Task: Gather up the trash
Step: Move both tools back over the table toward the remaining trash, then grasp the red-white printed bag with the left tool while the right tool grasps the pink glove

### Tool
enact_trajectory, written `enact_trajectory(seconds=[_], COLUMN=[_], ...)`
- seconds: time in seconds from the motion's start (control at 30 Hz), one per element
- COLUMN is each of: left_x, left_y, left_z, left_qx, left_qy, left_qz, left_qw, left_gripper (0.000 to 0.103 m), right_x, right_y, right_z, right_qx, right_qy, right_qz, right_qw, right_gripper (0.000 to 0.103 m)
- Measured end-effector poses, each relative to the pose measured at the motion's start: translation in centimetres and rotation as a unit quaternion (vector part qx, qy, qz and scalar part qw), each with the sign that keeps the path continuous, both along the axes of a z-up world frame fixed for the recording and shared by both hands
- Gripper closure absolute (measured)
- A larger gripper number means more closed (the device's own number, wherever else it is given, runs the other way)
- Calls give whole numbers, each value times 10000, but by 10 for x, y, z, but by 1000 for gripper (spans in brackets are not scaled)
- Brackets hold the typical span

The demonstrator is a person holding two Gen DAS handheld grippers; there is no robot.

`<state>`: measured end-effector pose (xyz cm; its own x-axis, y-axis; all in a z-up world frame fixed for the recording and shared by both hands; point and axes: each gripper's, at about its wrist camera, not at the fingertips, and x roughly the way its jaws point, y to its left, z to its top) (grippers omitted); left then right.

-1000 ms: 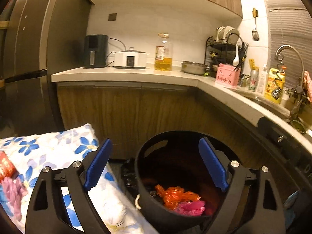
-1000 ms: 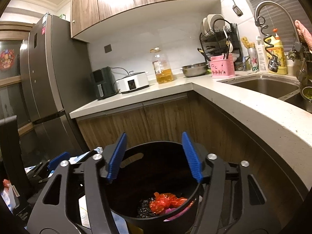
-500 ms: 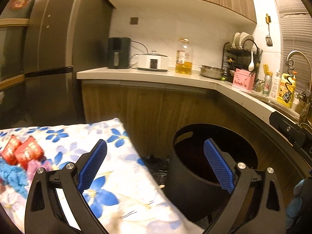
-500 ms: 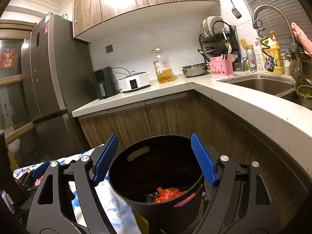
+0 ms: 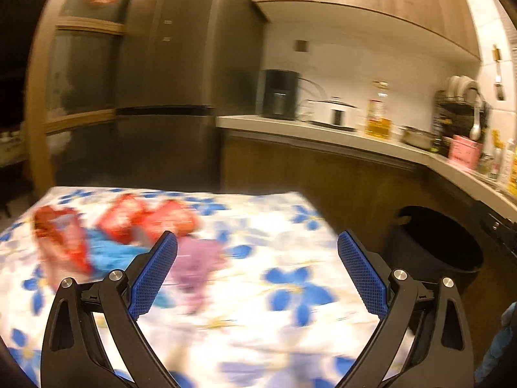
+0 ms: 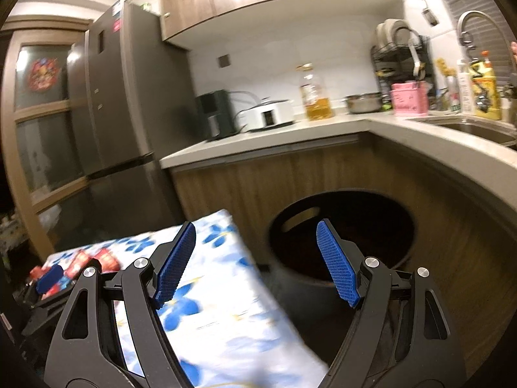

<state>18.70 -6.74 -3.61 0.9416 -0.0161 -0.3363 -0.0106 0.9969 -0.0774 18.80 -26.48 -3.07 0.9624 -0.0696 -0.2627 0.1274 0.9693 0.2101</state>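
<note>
Blurred trash lies on the floral tablecloth (image 5: 290, 232): three red wrappers (image 5: 122, 220), a crumpled blue piece (image 5: 106, 249) and a pale purple wrapper (image 5: 197, 262). My left gripper (image 5: 257, 237) is open above the cloth with nothing between its blue pads; the purple wrapper sits just beyond its left fingertip. The black trash bin (image 5: 420, 265) stands on the floor right of the table. My right gripper (image 6: 256, 226) is open and empty over the gap between the table corner (image 6: 226, 226) and the bin (image 6: 290, 294). The bin's contents are hidden. The left gripper's pad (image 6: 48, 278) shows near the red wrappers (image 6: 106, 258).
A tall dark fridge (image 5: 168, 97) stands behind the table. A light L-shaped counter (image 5: 323, 132) over wooden cabinets runs behind and right of the bin, carrying an oil bottle (image 6: 316, 97), a white cooker (image 6: 268, 116), a dish rack and a sink (image 6: 478, 129).
Both views have swung left, from over the bin toward the table. The trash inside the bin has dropped out of sight and the wrappers on the cloth have come into view. Both jaws have widened slightly.
</note>
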Motion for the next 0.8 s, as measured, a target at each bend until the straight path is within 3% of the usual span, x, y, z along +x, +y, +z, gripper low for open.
enact_trajectory(seconds=[0.17,0.43,0.63,0.8], left_x=[-9,-11,8,27], left_y=[71,171,198,215], left_z=[-6,-15,-28,-44], left_qx=[-15,-230,-407,-768], left_qy=[81,232,685,1254], left_qz=[858,2030,2103,2011], left_qw=[9963,9786,9744,9685], left_gripper=[8,8,26,52], right_x=[5,15,24,32], right_y=[44,110,146,166], right_z=[-8,-15,-20,-26], right_qx=[30,-1,-82,-186], right_qy=[36,91,169,251], right_qz=[397,949,1208,1347], right_qw=[9992,9954,9925,9904], right_gripper=[27,27,27,27])
